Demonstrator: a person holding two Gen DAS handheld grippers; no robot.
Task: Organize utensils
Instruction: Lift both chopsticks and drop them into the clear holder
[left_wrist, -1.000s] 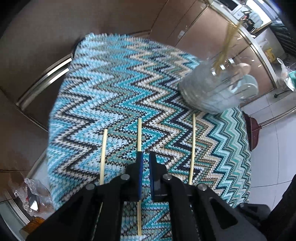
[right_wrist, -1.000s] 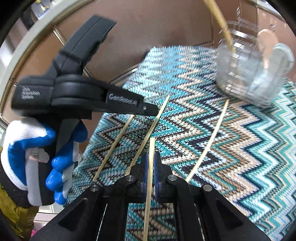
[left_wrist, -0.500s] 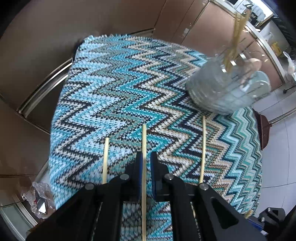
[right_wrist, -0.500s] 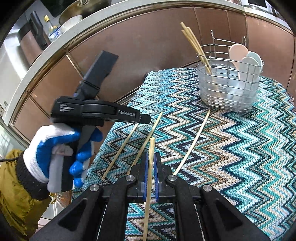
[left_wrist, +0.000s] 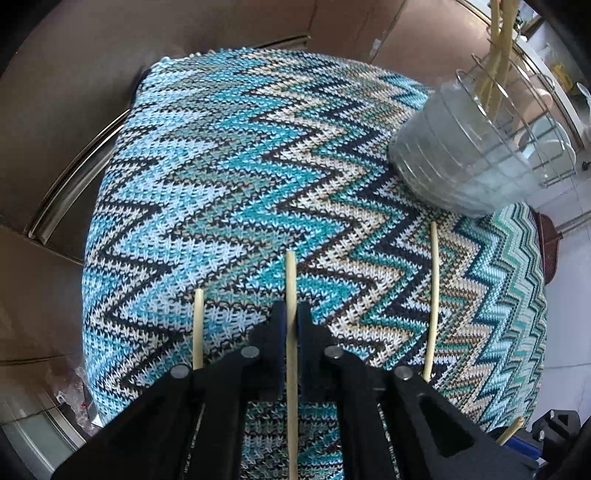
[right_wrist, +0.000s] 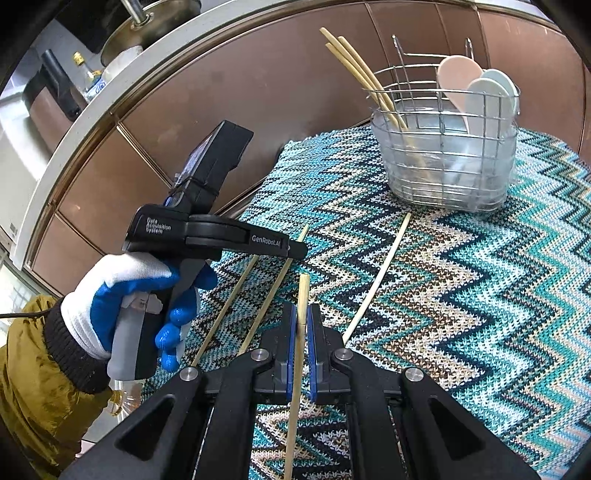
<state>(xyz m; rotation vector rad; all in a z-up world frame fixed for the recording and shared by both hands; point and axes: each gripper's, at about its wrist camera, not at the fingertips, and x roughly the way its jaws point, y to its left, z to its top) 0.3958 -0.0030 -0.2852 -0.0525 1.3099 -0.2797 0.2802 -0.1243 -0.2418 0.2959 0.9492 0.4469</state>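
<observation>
Three pale chopsticks lie side by side on the zigzag cloth. My left gripper points steeply down with its jaws closing on the middle chopstick, and the pads press its sides. In the right wrist view the left gripper sits low over that chopstick, held by a gloved hand. My right gripper is shut on another chopstick, held above the cloth. The wire utensil holder stands at the far right with several chopsticks and spoons in it.
Loose chopsticks lie left and right of the gripped one. The utensil holder has a clear liner. Brown cabinet panels rise behind the cloth. The cloth's edge drops off at left and right.
My left gripper has come down over the middle chopstick and its jaws have narrowed onto it. My right gripper, still holding its chopstick, has moved closer to the utensil holder.
</observation>
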